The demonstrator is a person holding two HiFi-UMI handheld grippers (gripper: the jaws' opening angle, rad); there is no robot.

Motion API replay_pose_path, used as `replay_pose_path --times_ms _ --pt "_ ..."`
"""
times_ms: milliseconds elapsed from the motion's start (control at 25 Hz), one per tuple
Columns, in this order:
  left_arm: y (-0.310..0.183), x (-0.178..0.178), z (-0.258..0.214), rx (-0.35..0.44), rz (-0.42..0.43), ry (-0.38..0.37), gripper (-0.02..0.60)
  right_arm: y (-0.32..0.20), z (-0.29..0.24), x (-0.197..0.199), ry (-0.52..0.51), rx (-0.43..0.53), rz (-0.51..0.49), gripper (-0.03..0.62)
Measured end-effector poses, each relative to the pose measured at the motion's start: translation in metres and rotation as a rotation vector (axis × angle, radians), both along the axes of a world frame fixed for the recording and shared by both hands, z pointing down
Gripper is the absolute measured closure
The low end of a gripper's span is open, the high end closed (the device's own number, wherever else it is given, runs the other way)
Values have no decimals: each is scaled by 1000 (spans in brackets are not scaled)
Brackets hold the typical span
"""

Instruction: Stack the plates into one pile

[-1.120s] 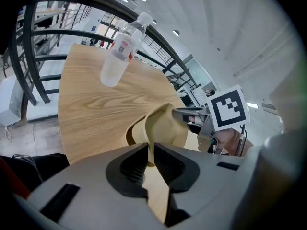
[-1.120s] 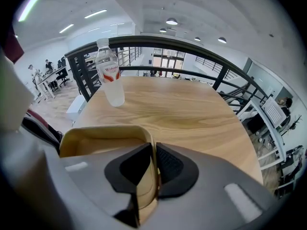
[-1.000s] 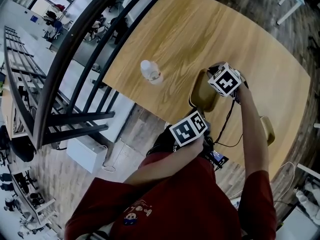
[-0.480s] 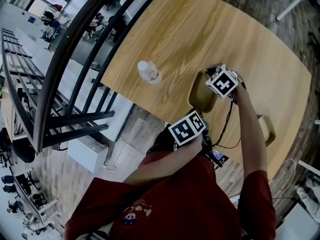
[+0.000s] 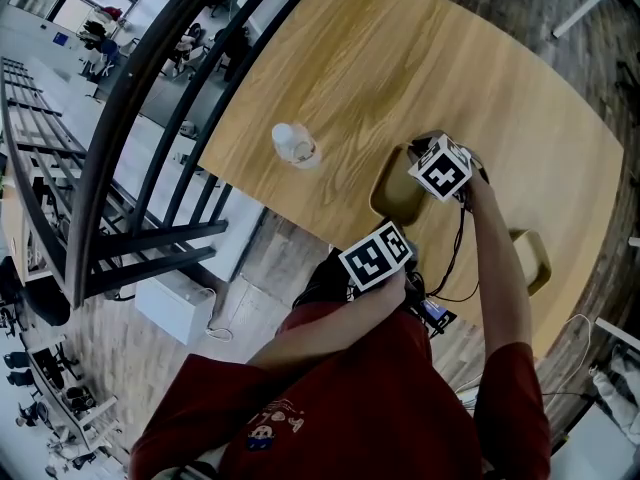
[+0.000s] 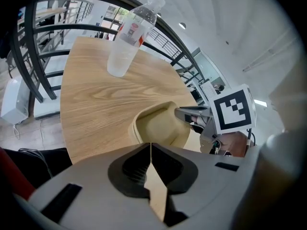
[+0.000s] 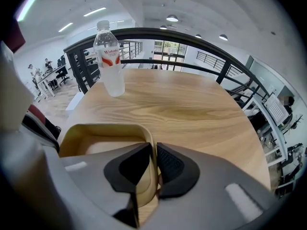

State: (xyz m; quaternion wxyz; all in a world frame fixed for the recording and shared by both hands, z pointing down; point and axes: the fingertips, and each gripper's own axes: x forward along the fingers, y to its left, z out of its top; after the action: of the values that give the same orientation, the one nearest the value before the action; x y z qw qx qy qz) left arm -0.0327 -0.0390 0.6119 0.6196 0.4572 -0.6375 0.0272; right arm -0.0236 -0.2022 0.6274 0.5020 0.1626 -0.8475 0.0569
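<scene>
Plate (image 5: pixel 392 196) was pinched by its rim in the right claw (image 7: pixel 154 150), whose jaws had just eased slightly wider; the left claw (image 6: pixel 150 152) had just closed, empty.

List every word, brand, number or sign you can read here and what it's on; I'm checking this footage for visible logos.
Water bottle, red-and-white label: a brand word, too blurred to read.
Red shirt, small chest print: too small to read.
Upper marker cube and lower marker cube: black-and-white square patterns only, no letters or numbers.
No text can be made out anywhere else.
</scene>
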Motion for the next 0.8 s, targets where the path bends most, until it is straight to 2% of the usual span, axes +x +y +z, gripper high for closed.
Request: replay_pose_path --times_ms 240,400,600,800 --pt "2 0 4 -11 -8 -4 566 5 18 7 54 -4 -21 474" --pt "1 2 1 -5 -1 -6 560 6 20 8 54 -18 -12 473" --pt "-4 4 0 16 13 6 522 3 21 7 58 -18 -11 470" --pt "-7 -4 2 46 31 9 518 3 23 4 30 -24 27 464"
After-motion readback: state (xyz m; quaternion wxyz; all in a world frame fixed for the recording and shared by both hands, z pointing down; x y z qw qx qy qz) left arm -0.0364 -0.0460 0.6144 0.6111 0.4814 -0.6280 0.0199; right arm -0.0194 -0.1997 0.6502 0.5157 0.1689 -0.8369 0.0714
